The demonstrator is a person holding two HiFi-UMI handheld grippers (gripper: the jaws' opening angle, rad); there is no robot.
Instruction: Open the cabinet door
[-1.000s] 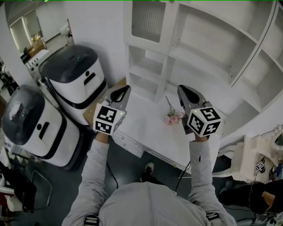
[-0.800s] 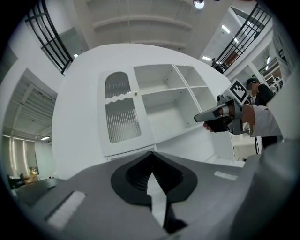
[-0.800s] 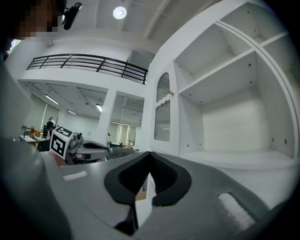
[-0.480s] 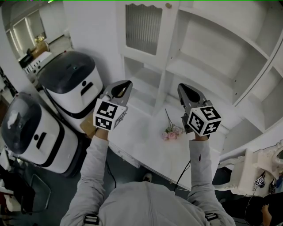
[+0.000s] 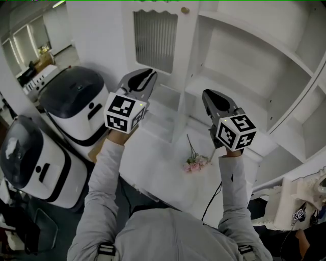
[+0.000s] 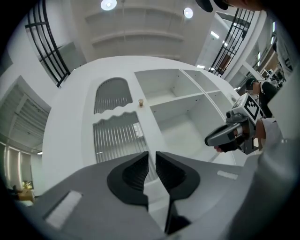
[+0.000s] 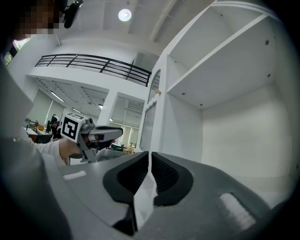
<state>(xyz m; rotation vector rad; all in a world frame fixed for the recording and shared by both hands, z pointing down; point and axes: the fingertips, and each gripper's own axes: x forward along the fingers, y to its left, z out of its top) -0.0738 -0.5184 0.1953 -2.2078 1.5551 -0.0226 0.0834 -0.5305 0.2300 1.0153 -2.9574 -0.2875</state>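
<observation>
The white cabinet door [image 5: 155, 41] has a ribbed glass pane and stands closed, with a small round knob [image 5: 185, 10] at its upper right corner. My left gripper [image 5: 147, 76] is raised in front of the door's lower edge, apart from it. Its jaws are opening, with a narrow gap and nothing between them [image 6: 152, 157]. The door [image 6: 115, 136] and knob [image 6: 140, 101] lie ahead of it. My right gripper [image 5: 209, 97] hangs before the open shelves. Its jaws are also opening, with only a slit and nothing held [image 7: 150, 157]. From there the knob [image 7: 158, 92] shows on the door's edge.
Open white shelves [image 5: 244, 56] fill the cabinet to the right of the door. A pink flower sprig [image 5: 196, 162] lies on the white desk top [image 5: 153, 168] below. Two white-and-black machines [image 5: 76, 102] [image 5: 30, 163] stand at the left. White equipment [image 5: 300, 199] sits at lower right.
Both grippers have risen and moved forward toward the cabinet, the left one further, up to the door's lower edge. The door's knob has come into the head view.
</observation>
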